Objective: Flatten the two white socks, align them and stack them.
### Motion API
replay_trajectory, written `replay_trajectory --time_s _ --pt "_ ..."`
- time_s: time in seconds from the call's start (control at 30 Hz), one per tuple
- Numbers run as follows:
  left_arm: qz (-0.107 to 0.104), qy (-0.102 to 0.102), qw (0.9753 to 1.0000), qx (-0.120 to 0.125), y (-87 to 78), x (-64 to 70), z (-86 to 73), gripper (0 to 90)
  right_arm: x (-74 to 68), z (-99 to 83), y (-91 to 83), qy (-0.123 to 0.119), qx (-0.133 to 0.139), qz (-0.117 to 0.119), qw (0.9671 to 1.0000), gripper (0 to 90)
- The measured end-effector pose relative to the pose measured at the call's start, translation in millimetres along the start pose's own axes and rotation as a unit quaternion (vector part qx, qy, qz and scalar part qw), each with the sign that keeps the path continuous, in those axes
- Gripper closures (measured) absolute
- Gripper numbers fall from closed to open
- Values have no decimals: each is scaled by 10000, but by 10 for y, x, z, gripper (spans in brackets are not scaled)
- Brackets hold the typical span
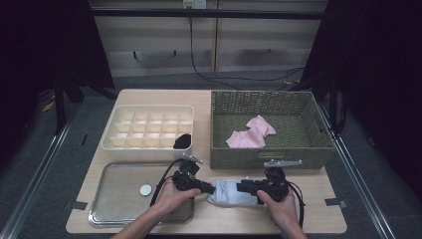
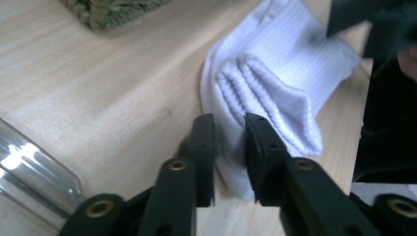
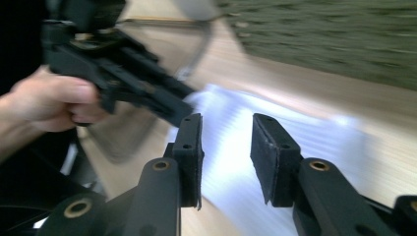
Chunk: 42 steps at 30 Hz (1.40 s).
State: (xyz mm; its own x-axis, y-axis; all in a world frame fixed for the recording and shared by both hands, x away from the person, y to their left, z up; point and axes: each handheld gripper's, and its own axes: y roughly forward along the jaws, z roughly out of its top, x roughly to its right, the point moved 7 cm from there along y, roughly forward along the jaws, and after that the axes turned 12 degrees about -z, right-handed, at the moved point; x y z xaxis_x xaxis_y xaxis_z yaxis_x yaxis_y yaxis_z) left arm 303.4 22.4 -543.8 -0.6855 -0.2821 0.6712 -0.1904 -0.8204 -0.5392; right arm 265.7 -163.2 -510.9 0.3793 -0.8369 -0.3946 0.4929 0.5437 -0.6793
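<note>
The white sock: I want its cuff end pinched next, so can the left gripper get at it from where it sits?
Probably yes. The left gripper has its jaws parted astride the folded edge of the white sock, with bare table around it. The right gripper is at the sock's other end.

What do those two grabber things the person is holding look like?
Both are black. The left gripper and the right gripper each have two flat black jaws with brass-coloured rivets at the joints. Each carries a grey three-cornered plate on top and trails a black cable. The person's forearms are bare, no sleeves in sight.
</note>
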Motion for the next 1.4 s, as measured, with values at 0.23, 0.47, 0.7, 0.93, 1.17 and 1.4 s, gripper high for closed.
replay_trajectory --time_s 0.23,0.47,0.7,0.93,1.17,1.4 --pt "-10 24 10000 -81 11 -4 -23 760 272 -101 -201 249 68 -357 9990 615" --pt "59 60 10000 -40 31 10 -37 764 382 -255 -144 431 -67 -329 9985 587" --pt "46 123 9999 -82 21 4 -48 770 375 -297 -109 491 -128 -352 9981 547" --pt "-9 83 10000 -50 24 -1 -45 773 321 -363 -2 480 -398 -276 9977 549" --pt "-15 123 9999 -77 21 -4 -49 772 318 -336 16 540 -348 -211 9977 664" --pt "-44 77 10000 -20 51 13 -32 746 355 -300 -13 626 -245 -322 9972 737"
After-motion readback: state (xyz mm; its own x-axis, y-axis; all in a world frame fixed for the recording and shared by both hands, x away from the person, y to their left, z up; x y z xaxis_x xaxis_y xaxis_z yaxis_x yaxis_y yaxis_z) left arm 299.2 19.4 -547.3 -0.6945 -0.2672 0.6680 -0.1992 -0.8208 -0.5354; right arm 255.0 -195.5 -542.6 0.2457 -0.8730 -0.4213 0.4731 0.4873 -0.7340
